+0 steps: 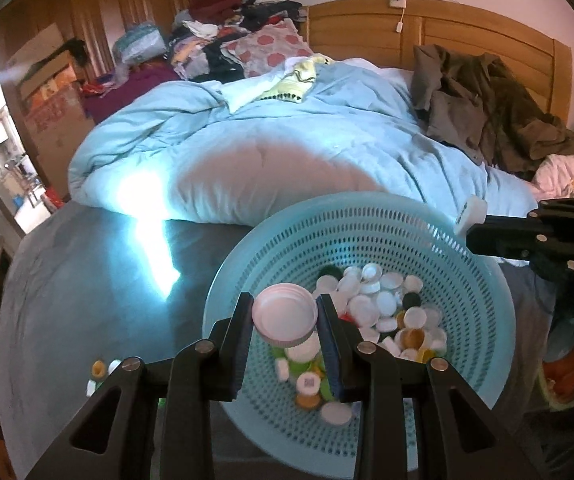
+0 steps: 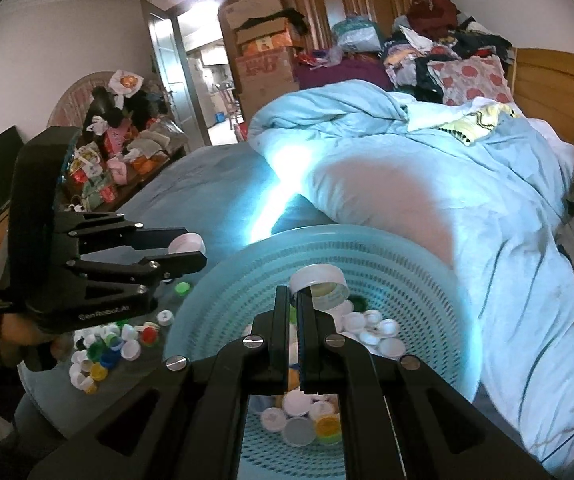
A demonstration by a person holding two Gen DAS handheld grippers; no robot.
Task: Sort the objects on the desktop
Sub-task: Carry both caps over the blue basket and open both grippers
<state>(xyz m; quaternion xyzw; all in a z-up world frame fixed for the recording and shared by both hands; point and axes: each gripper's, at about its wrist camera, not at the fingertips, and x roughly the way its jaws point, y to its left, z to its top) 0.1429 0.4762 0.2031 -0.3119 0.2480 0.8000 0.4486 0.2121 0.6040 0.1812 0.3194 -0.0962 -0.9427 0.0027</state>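
Note:
A pale blue perforated basket (image 1: 287,240) (image 2: 327,237) rests on the bed with several bottle caps (image 1: 387,304) (image 2: 375,328) in it. In the left wrist view my left gripper (image 1: 285,308) is shut on a wide pinkish-white lid (image 1: 283,310), held over the basket's near side. The right wrist view shows that left gripper (image 2: 191,249) left of the basket with the lid (image 2: 186,243). My right gripper (image 2: 294,294) is shut on the rim of a white cap (image 2: 321,278) above the basket. It enters the left wrist view as the right gripper (image 1: 471,235) with the white cap (image 1: 471,210).
Loose coloured caps (image 2: 103,348) (image 1: 103,372) lie on the grey-blue sheet left of the basket. A bunched light blue quilt (image 1: 287,140) rises just behind it. Clothes pile against the wooden headboard (image 1: 467,28). A cluttered dresser (image 2: 119,160) stands left. A hand (image 2: 27,332) holds the left gripper.

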